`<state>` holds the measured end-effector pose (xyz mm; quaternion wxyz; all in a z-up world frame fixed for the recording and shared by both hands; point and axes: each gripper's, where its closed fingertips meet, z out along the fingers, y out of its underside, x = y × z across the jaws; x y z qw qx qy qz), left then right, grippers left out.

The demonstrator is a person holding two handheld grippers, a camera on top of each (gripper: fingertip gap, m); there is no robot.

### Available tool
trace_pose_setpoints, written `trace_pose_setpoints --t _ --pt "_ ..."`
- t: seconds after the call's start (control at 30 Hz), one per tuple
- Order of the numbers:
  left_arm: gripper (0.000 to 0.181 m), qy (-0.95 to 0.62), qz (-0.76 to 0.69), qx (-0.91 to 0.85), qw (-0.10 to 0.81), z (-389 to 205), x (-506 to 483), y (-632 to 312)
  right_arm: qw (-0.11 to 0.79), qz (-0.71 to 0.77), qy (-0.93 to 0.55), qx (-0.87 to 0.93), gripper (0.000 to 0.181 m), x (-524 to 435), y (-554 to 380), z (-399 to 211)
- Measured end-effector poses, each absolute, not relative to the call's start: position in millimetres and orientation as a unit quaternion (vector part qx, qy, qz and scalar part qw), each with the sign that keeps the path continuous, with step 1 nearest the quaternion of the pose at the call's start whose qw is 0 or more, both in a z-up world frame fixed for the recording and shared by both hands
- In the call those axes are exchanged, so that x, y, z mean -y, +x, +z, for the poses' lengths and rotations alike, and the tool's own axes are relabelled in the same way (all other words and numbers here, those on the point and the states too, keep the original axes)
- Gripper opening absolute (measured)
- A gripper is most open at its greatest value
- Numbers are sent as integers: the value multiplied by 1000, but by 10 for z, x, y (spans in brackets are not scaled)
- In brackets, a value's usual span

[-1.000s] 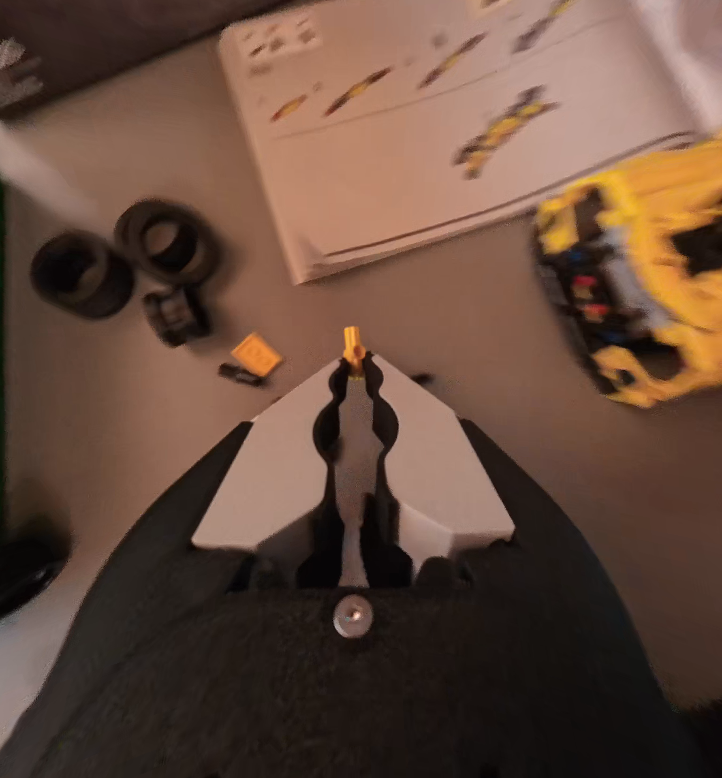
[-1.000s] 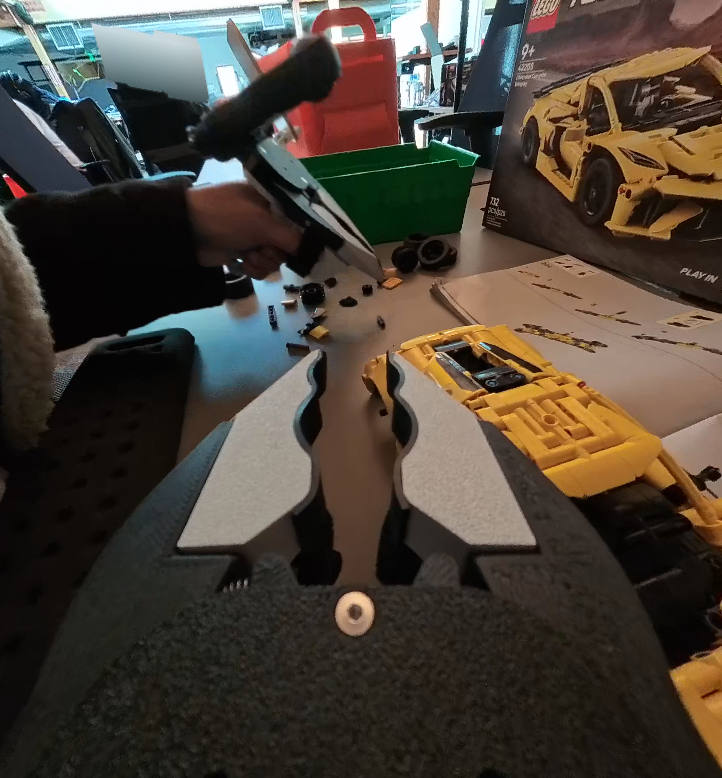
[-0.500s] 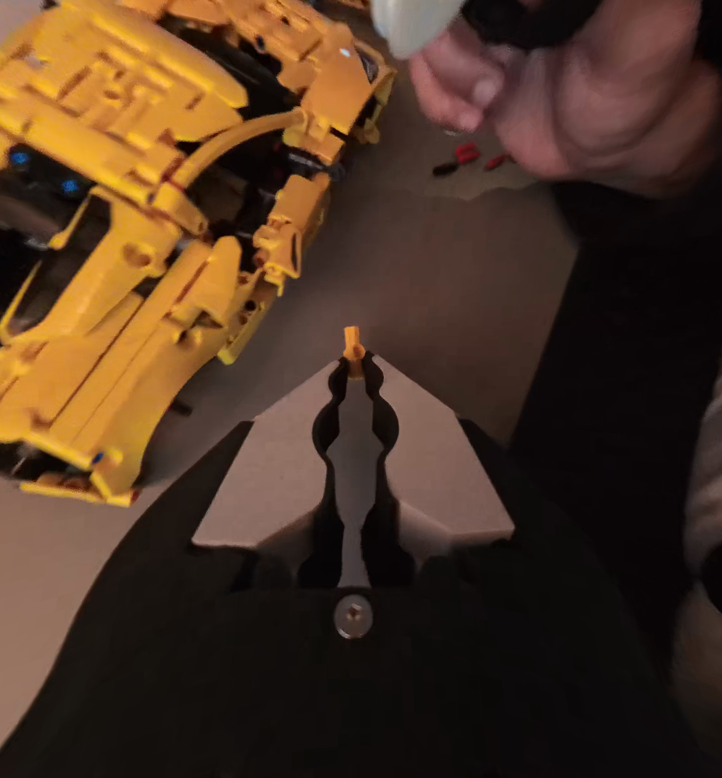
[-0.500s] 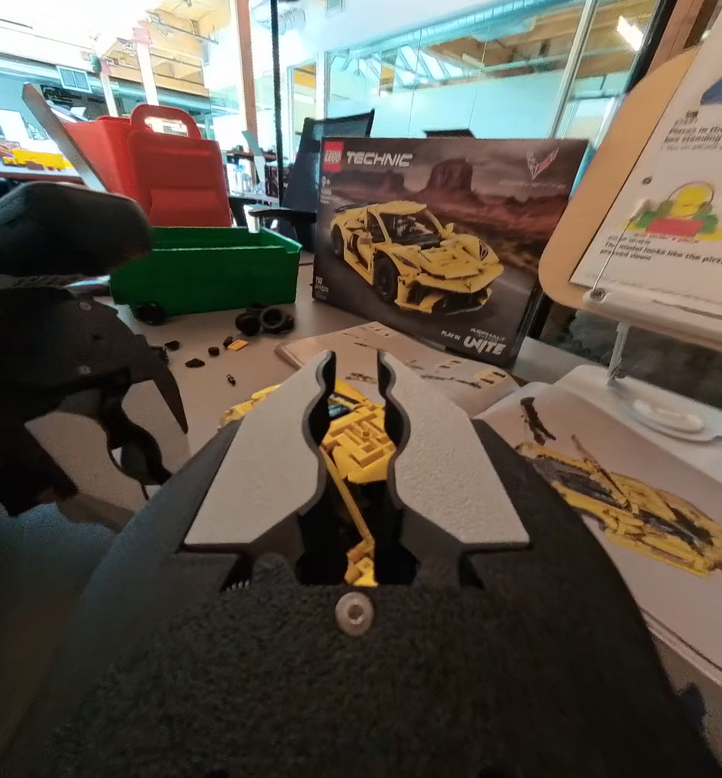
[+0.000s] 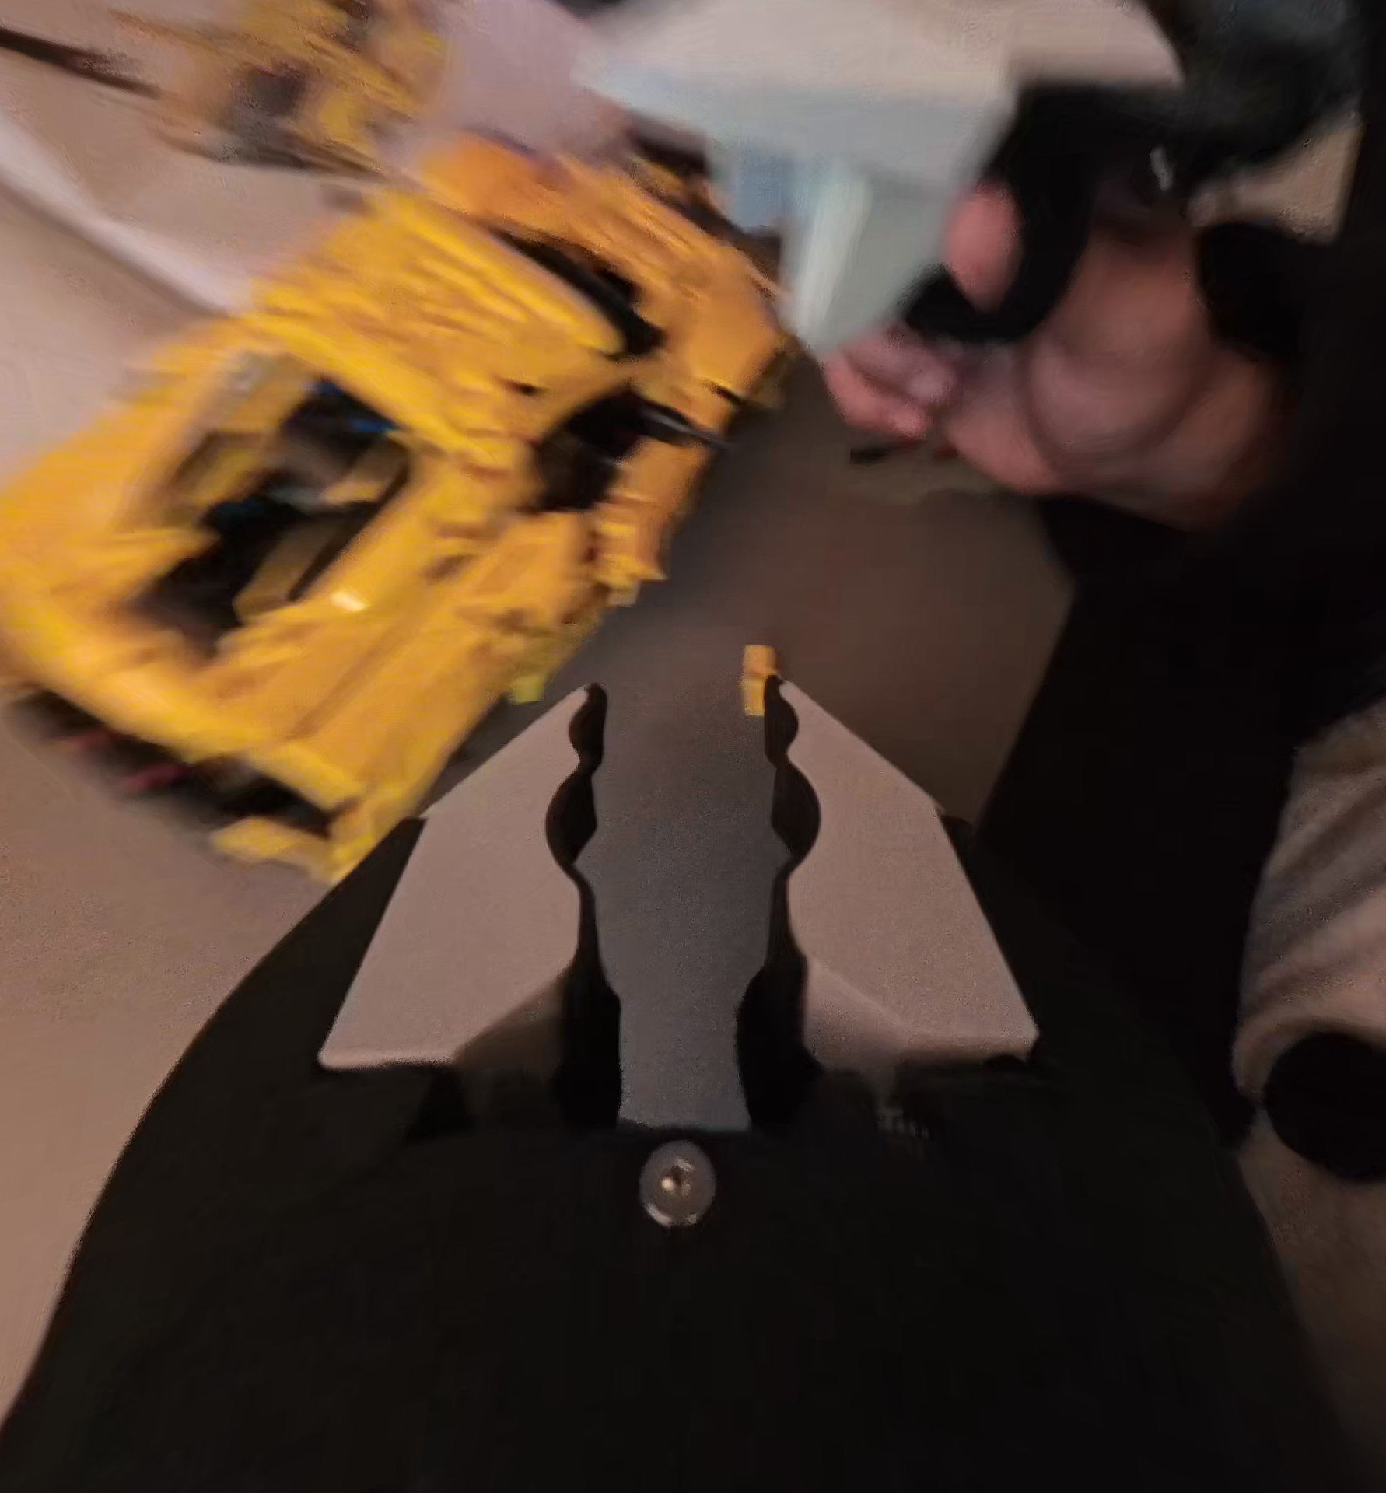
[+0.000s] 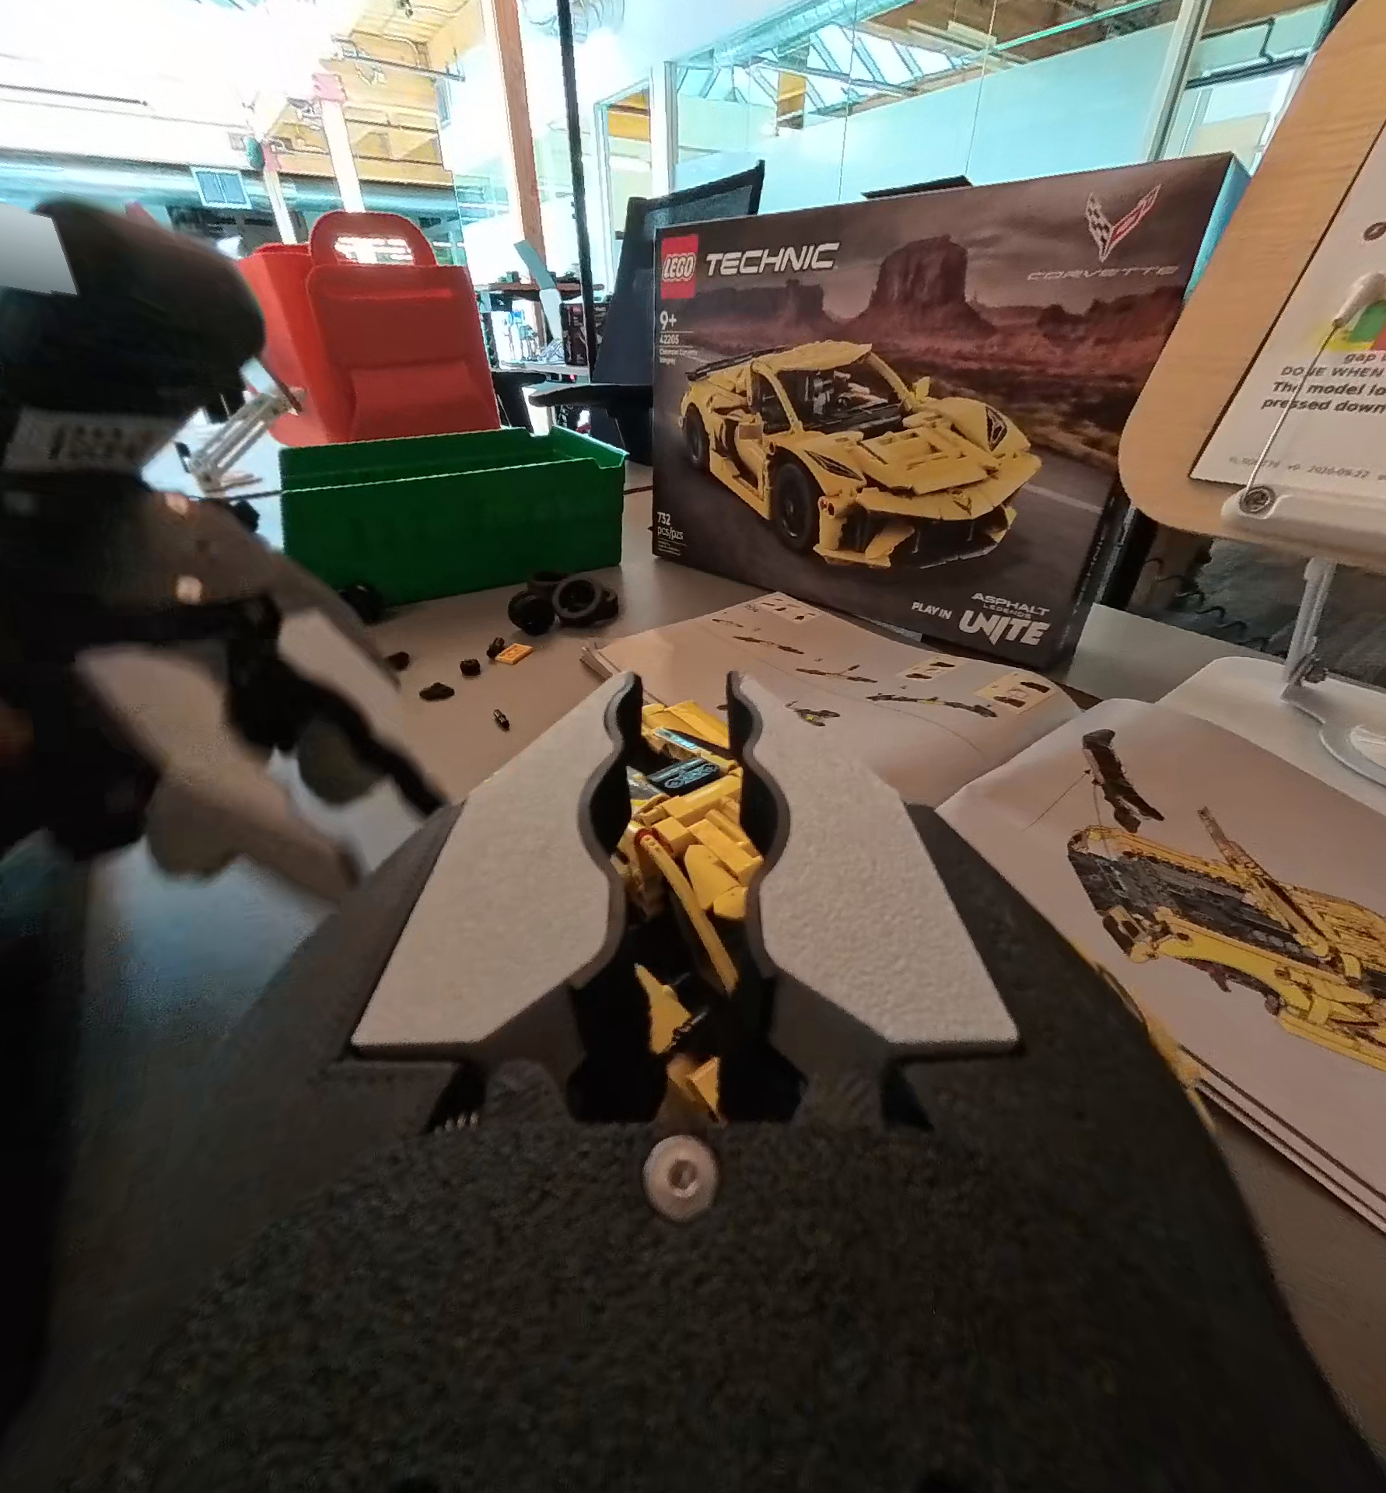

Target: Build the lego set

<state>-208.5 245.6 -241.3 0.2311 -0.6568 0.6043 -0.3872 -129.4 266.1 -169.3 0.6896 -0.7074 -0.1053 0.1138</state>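
Bare grey table [image 5: 819, 565] lies open straight ahead of the left gripper [image 5: 678, 695], whose jaws stand apart. A blurred yellow car model [image 5: 366, 501] blocks the left side; a hand [image 5: 1078, 388] blocks the upper right. From the right wrist view, open instruction booklets [image 6: 916, 695] cover the table's right, loose tyres [image 6: 564, 602] and a green bin [image 6: 451, 509] crowd the far middle, and the set's box [image 6: 900, 404] walls off the back.

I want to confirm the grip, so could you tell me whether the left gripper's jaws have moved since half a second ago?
Yes. The left gripper has opened: the jaws now stand apart, and the yellow piece sits against the right finger only.
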Motion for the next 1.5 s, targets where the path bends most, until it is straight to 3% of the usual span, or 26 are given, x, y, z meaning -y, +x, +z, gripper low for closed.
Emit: trace_pose_setpoints --t 0.13,0.23,0.63,0.73,0.93,1.07,1.2,1.33,1.5 --pt "39 -799 -284 -402 345 -2289 -3901 -2889 685 124 -710 105 20 -2673 -1314 -1710" --pt "39 -853 -242 -313 341 -2527 -4482 -3391 680 130 -713 108 20 -2683 -1346 -1731" --pt "43 -805 -206 -466 305 -2958 -4936 -3458 662 138 -726 121 20 -2705 -1391 -1835" --pt "25 -801 -200 -477 303 -3001 -4934 -3460 659 143 -728 125 20 -2711 -1415 -1851" --pt "24 -799 -186 -473 320 -2859 -4910 -3489 659 143 -728 128 20 -2708 -1429 -1850" --pt "24 -761 -294 -477 326 -2405 -4393 -3102 662 141 -725 125 20 -2705 -1415 -1832" --pt "24 -655 -419 -586 230 -2323 -2959 -2389 672 145 -717 116 20 -2696 -1388 -1772" --pt "24 -588 -434 -661 172 -2575 -1977 -2036 673 146 -717 107 20 -2682 -1346 -1757" --pt "24 -580 -353 -715 166 -2948 -1746 -1920 678 152 -710 112 20 -2654 -1389 -1700"
